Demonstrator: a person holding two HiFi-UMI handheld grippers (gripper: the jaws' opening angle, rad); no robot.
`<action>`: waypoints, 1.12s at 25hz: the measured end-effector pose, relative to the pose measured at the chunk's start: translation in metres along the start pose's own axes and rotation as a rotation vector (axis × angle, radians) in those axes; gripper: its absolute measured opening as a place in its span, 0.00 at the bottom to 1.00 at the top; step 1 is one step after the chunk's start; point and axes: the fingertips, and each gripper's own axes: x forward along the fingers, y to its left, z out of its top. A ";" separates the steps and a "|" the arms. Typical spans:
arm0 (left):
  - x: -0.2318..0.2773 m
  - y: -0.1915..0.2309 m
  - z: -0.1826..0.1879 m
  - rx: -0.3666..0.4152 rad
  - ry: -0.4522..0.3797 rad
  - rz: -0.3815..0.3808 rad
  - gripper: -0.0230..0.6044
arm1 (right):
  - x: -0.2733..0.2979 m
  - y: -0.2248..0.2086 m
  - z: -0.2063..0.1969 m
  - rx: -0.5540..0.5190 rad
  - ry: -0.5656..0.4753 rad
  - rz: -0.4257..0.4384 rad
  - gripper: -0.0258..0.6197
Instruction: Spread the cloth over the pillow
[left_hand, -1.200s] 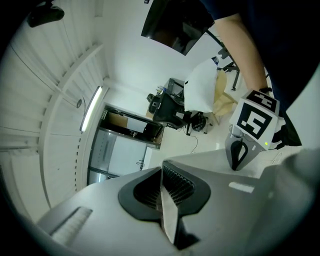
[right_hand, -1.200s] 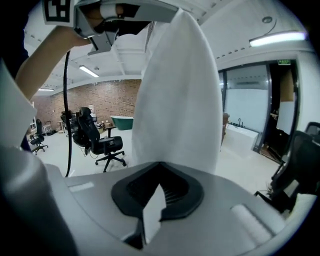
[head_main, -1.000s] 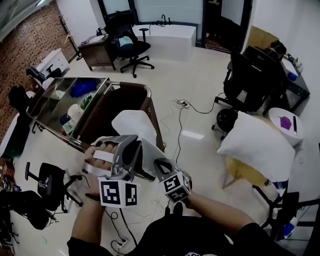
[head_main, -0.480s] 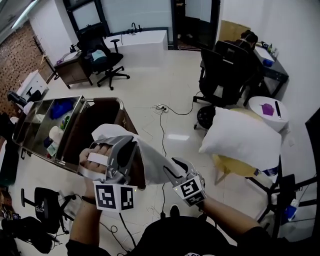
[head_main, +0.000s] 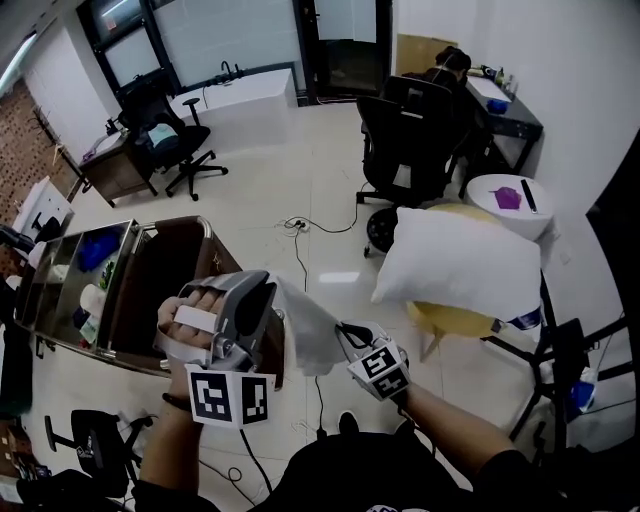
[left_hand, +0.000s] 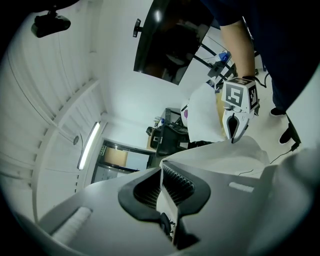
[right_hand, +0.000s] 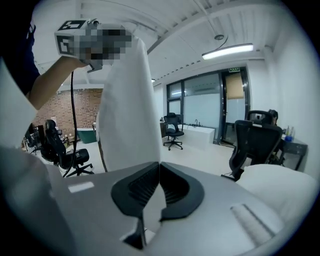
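Now | left tongs (left_hand: 160, 175) pinch cloth (head_main: 306, 335) | right tongs (right_hand: 158, 172) just closed on it | stretched between

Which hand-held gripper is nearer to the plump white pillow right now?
Right. The right hand-held gripper, shut on the thin white cloth, sits low and left of the white pillow, apart from it; the left hand-held gripper grips the cloth farther left.

head view from above, steeply down onto left gripper (head_main: 266, 288) and right gripper (head_main: 347, 330), each gripper view close behind own jaws, facing the other gripper, cloth (head_main: 305, 335) and pillow (head_main: 455, 265) shared by all three
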 end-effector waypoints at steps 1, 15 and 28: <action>0.002 0.000 0.001 -0.004 -0.006 -0.002 0.04 | -0.006 -0.005 0.000 0.008 -0.001 -0.014 0.05; 0.039 0.037 0.036 -0.051 -0.135 0.038 0.04 | -0.145 -0.128 0.063 -0.097 -0.105 -0.339 0.05; 0.107 0.124 0.123 -0.066 -0.207 0.135 0.04 | -0.284 -0.246 0.173 -0.272 -0.249 -0.519 0.05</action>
